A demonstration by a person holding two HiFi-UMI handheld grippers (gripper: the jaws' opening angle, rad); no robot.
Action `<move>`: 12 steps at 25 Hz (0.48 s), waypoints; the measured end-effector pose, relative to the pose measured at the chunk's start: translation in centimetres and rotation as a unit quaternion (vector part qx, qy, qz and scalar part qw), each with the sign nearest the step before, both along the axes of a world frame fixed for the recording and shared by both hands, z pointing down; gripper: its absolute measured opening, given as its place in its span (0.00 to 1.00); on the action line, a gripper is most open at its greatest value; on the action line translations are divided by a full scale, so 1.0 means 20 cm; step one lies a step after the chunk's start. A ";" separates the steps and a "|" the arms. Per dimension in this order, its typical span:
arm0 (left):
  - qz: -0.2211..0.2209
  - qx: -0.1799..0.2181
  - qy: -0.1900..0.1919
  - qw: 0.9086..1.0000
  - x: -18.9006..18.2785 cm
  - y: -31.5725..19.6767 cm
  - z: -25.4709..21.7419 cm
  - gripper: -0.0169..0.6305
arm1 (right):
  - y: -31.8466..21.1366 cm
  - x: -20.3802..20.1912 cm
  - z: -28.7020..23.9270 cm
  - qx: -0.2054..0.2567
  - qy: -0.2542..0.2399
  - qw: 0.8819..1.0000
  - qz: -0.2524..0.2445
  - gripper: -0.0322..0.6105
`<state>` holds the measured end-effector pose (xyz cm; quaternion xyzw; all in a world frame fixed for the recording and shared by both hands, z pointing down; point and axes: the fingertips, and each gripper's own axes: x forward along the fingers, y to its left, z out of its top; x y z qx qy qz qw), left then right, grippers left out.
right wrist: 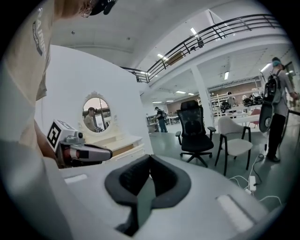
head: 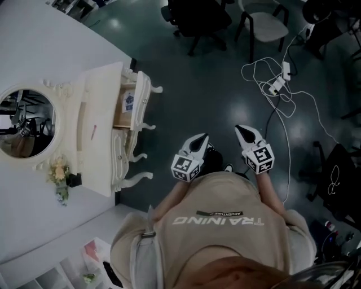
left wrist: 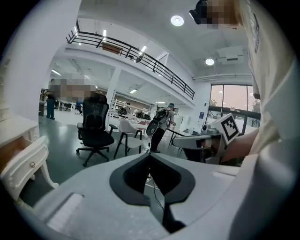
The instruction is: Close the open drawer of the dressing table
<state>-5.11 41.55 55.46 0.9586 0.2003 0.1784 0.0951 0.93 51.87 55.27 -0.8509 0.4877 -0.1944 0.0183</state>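
Note:
The white dressing table (head: 96,132) stands against the wall at the left, under its oval mirror (head: 25,123). Its upper drawer (head: 131,103) is pulled out, showing a wooden inside with a small blue-and-white item. Both grippers hang in front of the person's chest, well to the right of the table and touching nothing. My left gripper (head: 200,141) is shut and empty, and my right gripper (head: 243,131) is shut and empty too. In the left gripper view the drawer front (left wrist: 26,161) shows at the left edge. In the right gripper view the table (right wrist: 115,143) lies beyond the left gripper (right wrist: 79,151).
White cables and a power strip (head: 277,84) trail over the dark floor to the right. A black office chair (head: 197,17) and a white chair (head: 265,25) stand at the back. A person with a backpack (left wrist: 161,124) stands further off. A small flower vase (head: 59,175) sits on the table.

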 end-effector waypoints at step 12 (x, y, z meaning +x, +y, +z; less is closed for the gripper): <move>-0.006 0.026 0.059 0.998 0.71 -0.56 -0.10 0.03 | -0.56 0.59 -0.13 -0.002 0.031 0.999 -0.019 0.06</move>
